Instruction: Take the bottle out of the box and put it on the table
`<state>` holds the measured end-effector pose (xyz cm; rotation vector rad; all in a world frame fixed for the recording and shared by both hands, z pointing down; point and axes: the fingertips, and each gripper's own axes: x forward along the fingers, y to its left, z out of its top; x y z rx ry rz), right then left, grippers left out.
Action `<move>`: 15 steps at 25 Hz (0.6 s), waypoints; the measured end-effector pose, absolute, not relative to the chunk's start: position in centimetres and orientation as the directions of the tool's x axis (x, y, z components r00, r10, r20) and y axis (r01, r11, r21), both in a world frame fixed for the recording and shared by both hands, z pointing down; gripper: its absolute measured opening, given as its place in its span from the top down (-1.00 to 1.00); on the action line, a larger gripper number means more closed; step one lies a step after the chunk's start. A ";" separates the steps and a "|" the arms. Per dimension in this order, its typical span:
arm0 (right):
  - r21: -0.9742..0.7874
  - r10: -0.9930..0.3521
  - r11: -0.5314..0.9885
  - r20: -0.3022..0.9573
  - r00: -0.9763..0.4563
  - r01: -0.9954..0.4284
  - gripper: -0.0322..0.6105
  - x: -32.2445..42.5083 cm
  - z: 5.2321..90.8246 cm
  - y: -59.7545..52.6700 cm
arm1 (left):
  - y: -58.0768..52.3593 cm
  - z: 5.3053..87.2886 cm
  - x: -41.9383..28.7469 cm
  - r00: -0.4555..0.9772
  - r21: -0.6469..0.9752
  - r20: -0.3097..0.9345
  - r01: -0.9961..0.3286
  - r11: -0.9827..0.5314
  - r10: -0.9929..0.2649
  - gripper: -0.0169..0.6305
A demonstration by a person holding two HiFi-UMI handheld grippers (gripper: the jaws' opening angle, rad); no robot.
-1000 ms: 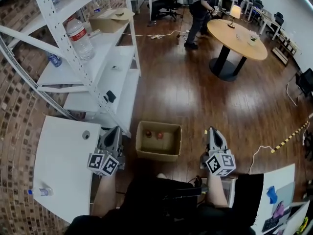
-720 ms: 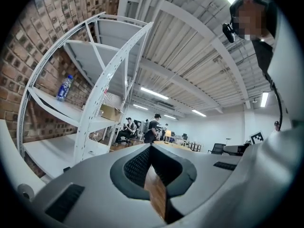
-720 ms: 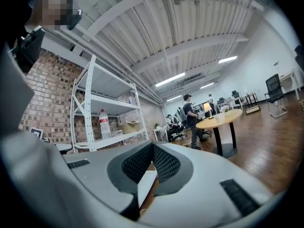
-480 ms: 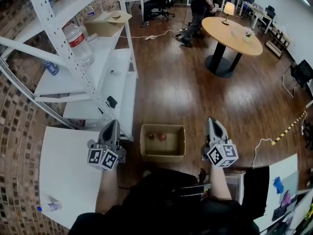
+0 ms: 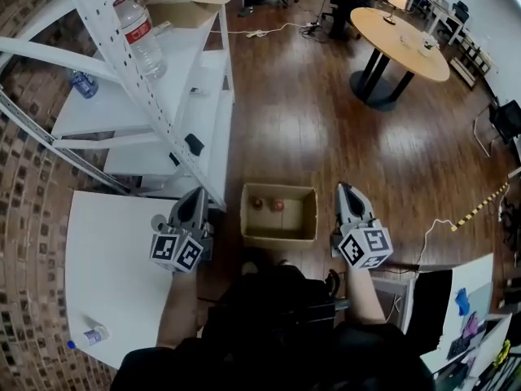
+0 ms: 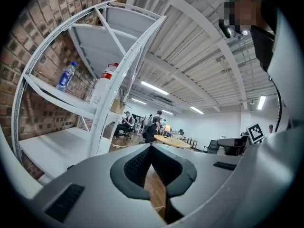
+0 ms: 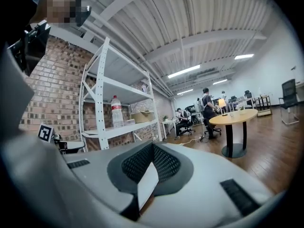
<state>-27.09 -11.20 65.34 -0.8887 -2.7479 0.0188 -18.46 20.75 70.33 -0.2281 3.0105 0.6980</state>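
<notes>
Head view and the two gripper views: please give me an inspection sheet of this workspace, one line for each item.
Surface: white table at left; wood floor.
Job's things: open cardboard box on the floor; two red caps show inside, at its far wall.
Clutter: small bottle lying on the white table; large water bottle on the shelf rack.
Grippers: left hand-held gripper and right hand-held gripper both shut and empty, one at each side of the box, not touching it.
Cables: white cable on the floor at right.
Surroundings: round table; brick wall.
</notes>
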 end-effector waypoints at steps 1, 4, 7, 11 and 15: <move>-0.092 0.579 0.812 0.250 -0.776 0.577 0.89 -27.0 66.0 -10.9 | 20.8 70.7 -18.3 -0.989 0.436 -0.063 -0.148 0.888 -0.134 0.95; -0.096 0.586 0.804 0.294 -0.755 0.586 0.89 -27.0 67.7 -10.0 | 20.9 72.4 -17.9 -0.990 0.443 -0.011 -0.132 0.887 -0.142 0.95; -0.085 0.590 0.795 0.335 -0.734 0.601 0.89 -27.5 69.4 -9.2 | 20.2 74.3 -18.5 -0.985 0.447 0.039 -0.131 0.885 -0.166 0.95; -0.094 0.584 0.793 0.397 -0.708 0.602 0.89 -28.5 73.6 -9.2 | 17.8 77.8 -20.4 -0.976 0.450 0.074 -0.149 0.881 -0.203 0.95; -0.148 0.580 0.788 0.503 -0.640 0.598 0.89 -26.2 78.8 -9.0 | 15.6 81.9 -19.3 -0.960 0.473 0.171 -0.118 0.873 -0.222 0.95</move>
